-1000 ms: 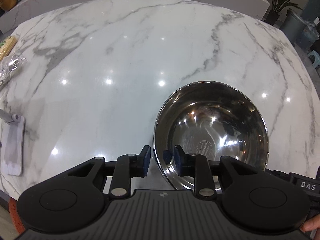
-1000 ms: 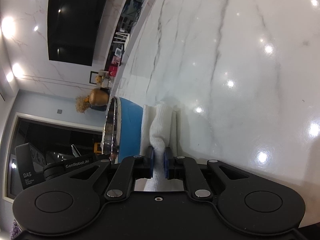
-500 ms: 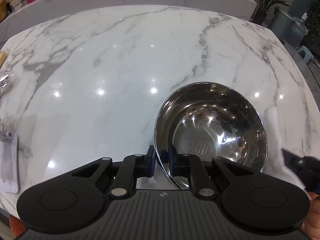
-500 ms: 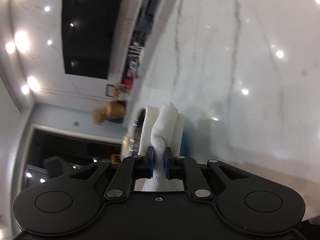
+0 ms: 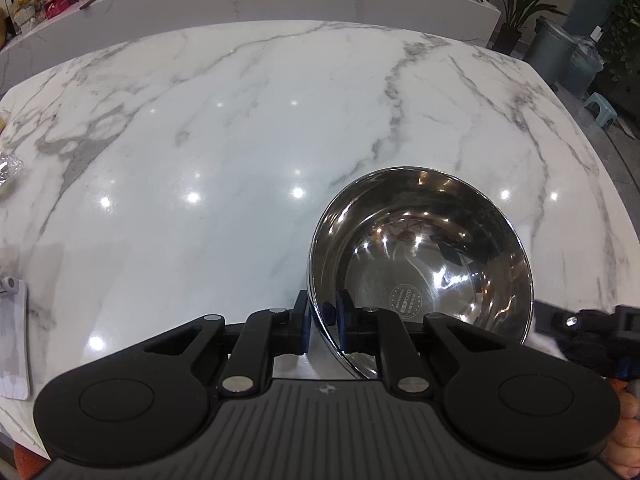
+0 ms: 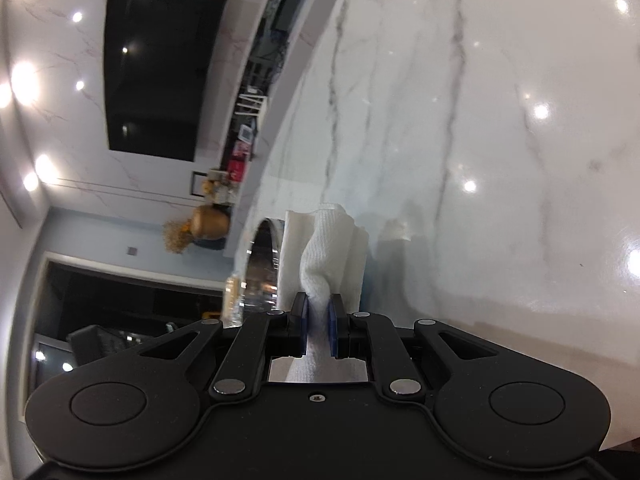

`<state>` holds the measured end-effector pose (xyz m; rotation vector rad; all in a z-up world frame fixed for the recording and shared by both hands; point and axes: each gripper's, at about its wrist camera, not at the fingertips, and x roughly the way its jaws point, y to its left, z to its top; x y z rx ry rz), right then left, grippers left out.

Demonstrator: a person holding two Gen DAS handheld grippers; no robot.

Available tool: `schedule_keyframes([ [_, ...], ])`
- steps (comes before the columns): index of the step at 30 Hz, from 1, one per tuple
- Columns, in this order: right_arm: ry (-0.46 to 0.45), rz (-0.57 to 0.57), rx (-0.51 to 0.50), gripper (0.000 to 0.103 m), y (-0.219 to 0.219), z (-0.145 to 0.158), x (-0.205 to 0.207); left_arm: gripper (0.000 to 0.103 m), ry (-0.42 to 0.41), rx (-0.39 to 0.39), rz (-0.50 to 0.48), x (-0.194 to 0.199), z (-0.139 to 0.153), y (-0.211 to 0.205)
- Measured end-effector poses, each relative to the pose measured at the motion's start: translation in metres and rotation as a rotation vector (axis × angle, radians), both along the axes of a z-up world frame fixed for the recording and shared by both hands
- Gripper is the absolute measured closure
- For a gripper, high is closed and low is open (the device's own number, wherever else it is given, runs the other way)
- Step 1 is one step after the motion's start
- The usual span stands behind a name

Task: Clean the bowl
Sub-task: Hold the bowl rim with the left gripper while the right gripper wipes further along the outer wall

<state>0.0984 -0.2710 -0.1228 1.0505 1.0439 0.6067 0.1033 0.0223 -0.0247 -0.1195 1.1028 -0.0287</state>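
Observation:
A shiny steel bowl (image 5: 424,264) is tilted up over the marble table (image 5: 240,140). My left gripper (image 5: 322,322) is shut on the bowl's near rim, one pad outside and one inside. My right gripper (image 6: 319,320) is shut on a folded white cloth (image 6: 324,256), held sideways just right of the bowl. The bowl's rim (image 6: 262,264) shows edge-on behind the cloth in the right wrist view. The right gripper's black tip (image 5: 580,322) and a bit of white cloth (image 5: 544,342) show at the bowl's right edge in the left wrist view.
A white flat object (image 5: 14,344) lies at the table's left edge. A clear wrapper (image 5: 8,170) lies further back on the left. A shelf with boxes and a plant (image 5: 516,4) stands beyond the table's far edge.
My left gripper has closed on the bowl's rim and tipped the bowl up. My right gripper has carried the cloth in beside the bowl's right edge.

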Motion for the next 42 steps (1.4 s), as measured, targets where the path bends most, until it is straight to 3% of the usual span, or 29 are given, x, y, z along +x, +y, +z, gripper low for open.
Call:
schedule_keyframes([
  [10, 0.039, 0.026, -0.103, 0.094, 0.017, -0.008, -0.003, 0.09, -0.017, -0.036, 0.0, -0.003, -0.001, 0.003],
  [12, 0.04, 0.026, -0.113, 0.094, 0.018, -0.007, -0.003, 0.08, 0.003, -0.069, 0.023, -0.004, -0.004, 0.006],
  [15, 0.038, 0.03, -0.134, 0.094, 0.021, -0.004, -0.006, 0.077, 0.009, -0.105, 0.042, -0.009, -0.006, 0.008],
  [20, 0.038, 0.041, -0.157, 0.094, 0.029, 0.002, -0.003, 0.078, 0.0, -0.088, 0.01, -0.014, -0.005, 0.004],
  [28, -0.012, 0.028, -0.179, 0.094, 0.023, 0.027, 0.004, 0.09, -0.038, -0.059, -0.006, -0.015, 0.001, 0.01],
  [34, -0.068, 0.018, -0.143, 0.094, 0.015, 0.051, 0.012, 0.09, -0.062, -0.067, 0.007, -0.015, 0.005, 0.017],
  [42, -0.056, 0.027, -0.136, 0.094, 0.021, 0.051, 0.012, 0.09, -0.07, -0.098, 0.019, -0.013, 0.003, 0.023],
])
